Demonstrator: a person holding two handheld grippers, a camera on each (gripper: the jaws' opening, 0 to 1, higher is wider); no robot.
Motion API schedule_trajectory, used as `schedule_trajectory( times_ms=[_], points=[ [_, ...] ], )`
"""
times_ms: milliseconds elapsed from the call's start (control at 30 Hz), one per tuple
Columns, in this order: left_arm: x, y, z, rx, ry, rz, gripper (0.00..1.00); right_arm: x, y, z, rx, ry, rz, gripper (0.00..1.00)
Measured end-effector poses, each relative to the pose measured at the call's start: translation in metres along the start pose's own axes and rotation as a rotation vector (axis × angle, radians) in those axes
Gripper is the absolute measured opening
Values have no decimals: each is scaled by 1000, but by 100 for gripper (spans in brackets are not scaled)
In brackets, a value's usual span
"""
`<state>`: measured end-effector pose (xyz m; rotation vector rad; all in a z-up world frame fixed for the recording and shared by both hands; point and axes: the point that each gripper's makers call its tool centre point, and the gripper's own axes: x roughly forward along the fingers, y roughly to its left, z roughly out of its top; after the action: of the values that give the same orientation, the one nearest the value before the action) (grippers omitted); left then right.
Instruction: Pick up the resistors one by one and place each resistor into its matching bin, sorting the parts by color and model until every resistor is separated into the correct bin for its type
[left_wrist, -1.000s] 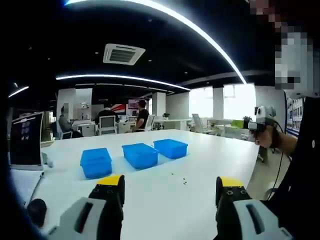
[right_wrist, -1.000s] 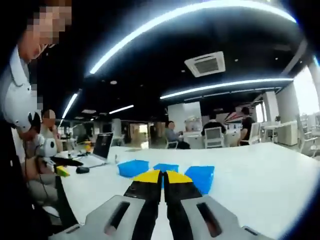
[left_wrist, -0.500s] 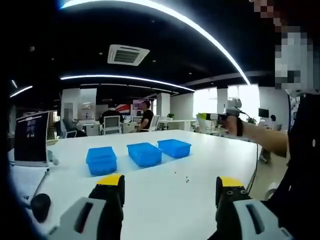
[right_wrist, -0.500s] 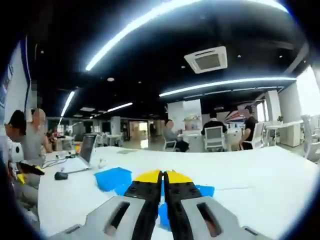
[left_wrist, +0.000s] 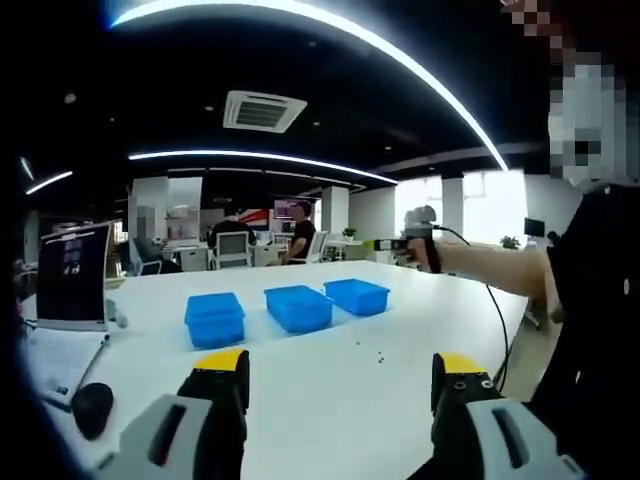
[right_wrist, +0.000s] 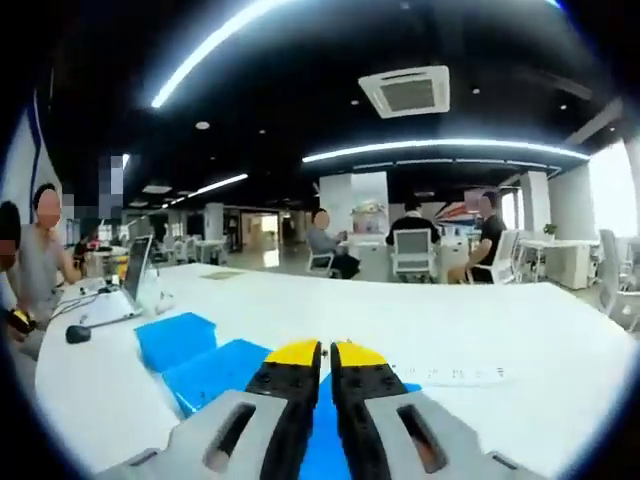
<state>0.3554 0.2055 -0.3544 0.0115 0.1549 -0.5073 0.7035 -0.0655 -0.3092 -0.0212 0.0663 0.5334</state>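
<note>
Open-plan office all round me: dark ceiling with light strips, people at far desks, and a long white table (left_wrist: 330, 390) under both my hands. Three blue bins (left_wrist: 298, 307) stand in a row on it, and I take that row as my landmark.

The resistors (left_wrist: 379, 355) are a sparse scatter of dark specks on the bare table, on the near side of the bins and towards their right end, well apart from both my grippers. They are too small here to tell colour bands or model, and I can read no label or writing on the bins or anywhere else.

My left gripper (left_wrist: 338, 372) is spread wide and empty, hanging above the table short of the bins. My right gripper (right_wrist: 326, 352) has its jaws closed together, nothing showing between them, held over the bins (right_wrist: 176, 340). To the left of the bins sit a laptop (left_wrist: 70, 278) and a mouse (left_wrist: 92, 409).

I judge the resistors light, stiff-bodied and thin-legged, easy to flick away or bend. Better to pinch each across its body, with a gentle close.
</note>
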Motion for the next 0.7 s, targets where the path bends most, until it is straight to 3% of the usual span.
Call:
schedule_trajectory(
  times_ms=[100, 300, 467, 567, 600, 700],
  points=[
    [1, -2, 0, 6, 4, -6, 75, 0, 5, 0, -26, -5, 11, 30],
    [3, -5, 0, 9, -4, -18, 76, -21, 13, 6, -22, -21, 38, 33],
    [8, -9, 0, 14, -6, -39, 76, -73, 40, -2, -28, -16, 123, 34],
    [11, -11, 1, 15, -10, -52, 76, -89, 46, -3, -25, -20, 135, 35],
    [13, -12, 1, 15, -12, -58, 76, -118, 54, -3, -17, -38, 149, 35],
    [16, -14, 2, 14, -13, -67, 76, -152, 64, -6, -11, -55, 159, 36]
  ],
)
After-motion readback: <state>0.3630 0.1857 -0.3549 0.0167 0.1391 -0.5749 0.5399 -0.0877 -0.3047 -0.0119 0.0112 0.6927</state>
